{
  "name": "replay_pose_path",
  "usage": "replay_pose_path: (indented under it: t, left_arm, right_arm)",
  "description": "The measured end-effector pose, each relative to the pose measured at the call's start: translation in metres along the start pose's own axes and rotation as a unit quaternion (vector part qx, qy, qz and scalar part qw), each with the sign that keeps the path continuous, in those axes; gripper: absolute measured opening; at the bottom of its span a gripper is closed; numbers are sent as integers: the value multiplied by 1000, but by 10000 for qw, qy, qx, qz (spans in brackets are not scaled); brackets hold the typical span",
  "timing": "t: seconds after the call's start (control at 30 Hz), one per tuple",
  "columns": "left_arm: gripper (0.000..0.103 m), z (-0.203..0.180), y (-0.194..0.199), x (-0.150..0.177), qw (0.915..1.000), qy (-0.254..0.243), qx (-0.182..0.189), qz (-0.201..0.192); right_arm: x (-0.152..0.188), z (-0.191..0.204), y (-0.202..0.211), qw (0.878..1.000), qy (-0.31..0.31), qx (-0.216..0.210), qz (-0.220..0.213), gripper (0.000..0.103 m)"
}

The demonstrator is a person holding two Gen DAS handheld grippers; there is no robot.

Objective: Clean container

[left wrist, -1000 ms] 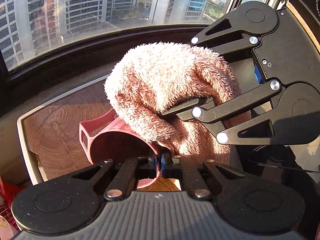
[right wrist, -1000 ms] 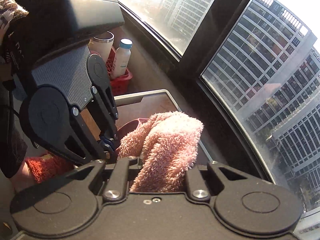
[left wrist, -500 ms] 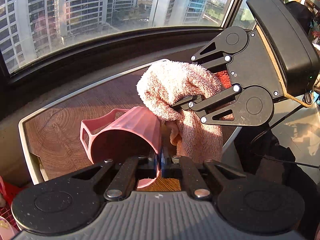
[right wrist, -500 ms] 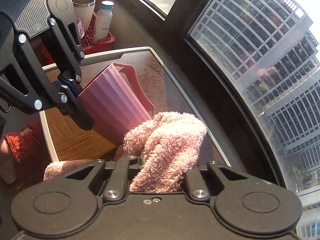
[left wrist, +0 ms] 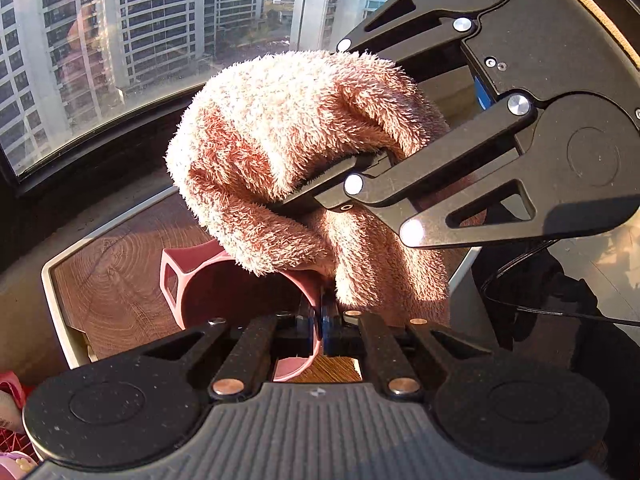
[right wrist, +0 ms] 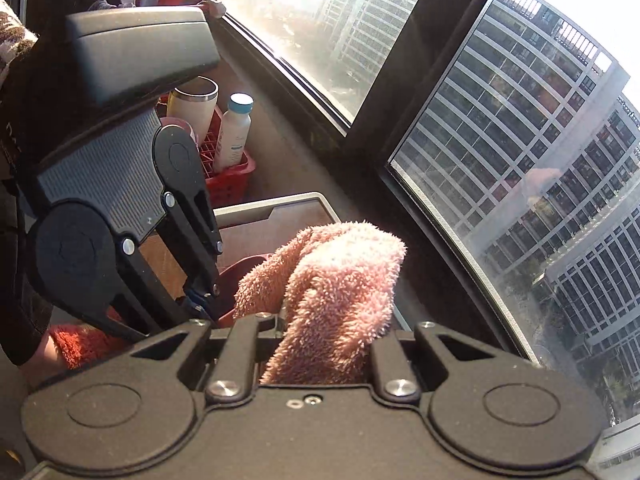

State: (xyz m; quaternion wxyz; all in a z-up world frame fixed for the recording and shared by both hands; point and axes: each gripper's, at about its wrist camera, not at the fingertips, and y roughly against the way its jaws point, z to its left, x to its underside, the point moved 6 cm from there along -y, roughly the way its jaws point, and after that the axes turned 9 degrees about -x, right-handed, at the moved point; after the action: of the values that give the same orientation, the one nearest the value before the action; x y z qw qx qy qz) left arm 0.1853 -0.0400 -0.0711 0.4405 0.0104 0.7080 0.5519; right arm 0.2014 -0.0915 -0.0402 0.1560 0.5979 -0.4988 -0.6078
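Observation:
A pink ribbed cup with a side handle lies tilted, its mouth toward the left wrist camera. My left gripper is shut on its rim. A fluffy pink cloth hangs bunched over the cup's mouth, and my right gripper is shut on it from the right. In the right wrist view the cloth fills my right gripper and hides its fingertips. To their left there, the left gripper pinches the dark cup rim.
The cup is held over a wood-grain tray table with a raised white rim. Close behind it runs a dark sill and a large window. A red basket beside the table holds a white bottle and a steel tumbler.
Half a second ago the right gripper held the cloth clear of the cup, off to the right. It has come back, and the cloth covers the cup's mouth again, as one second ago.

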Motion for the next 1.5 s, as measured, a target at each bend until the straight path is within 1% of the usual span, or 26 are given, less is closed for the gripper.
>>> replay_pose_path:
  t: [0.13,0.23,0.4,0.53,0.7,0.77,0.8,0.9,1.0,1.07,1.17,1.37,1.5]
  left_arm:
    - [4,1,-3,0,10000,28,46,25]
    - [4,3,-4,2,10000,48,61,21]
    - [4,1,-7,1,10000,60,59,6]
    - [3,3,-5,1,10000,85,8,20]
    - [3,6,-11,1,9999,88,-21,56]
    - [3,4,-5,0,9999,93,-27,48]
    - [3,5,-4,1,9999,105,-26,47]
    - [3,8,-2,-1,9999,122,-21,48]
    - [3,9,-3,-1,9999,119,-21,49]
    - [3,9,-3,0,9999,111,-28,54]
    - [3,9,-4,1,9999,122,22,83]
    - [4,12,-4,1,9999,131,-9,80]
    - [4,9,-8,-1,9999,97,-78,74]
  right_arm:
    - [7,-1,-15,9997,122,8,192,14]
    - [13,-7,-24,9993,105,35,345,14]
    - [36,-20,-40,9975,-56,144,685,14]
    - [53,-27,-46,9961,-253,205,817,14]
    - [66,-29,-51,9940,-246,318,1022,14]
    - [65,-31,-44,9946,-348,379,903,14]
    - [61,-32,-36,9954,-481,346,755,14]
    - [40,-29,-6,9971,-745,64,152,14]
    - [21,-18,10,9977,-635,-176,-182,14]
    - [14,-9,9,9985,-461,-234,-180,14]
    - [15,-2,-5,9993,-325,-162,-20,14]
    - [32,-12,-17,9987,-461,-49,197,14]
    - [47,-19,-21,9972,-677,-49,319,14]
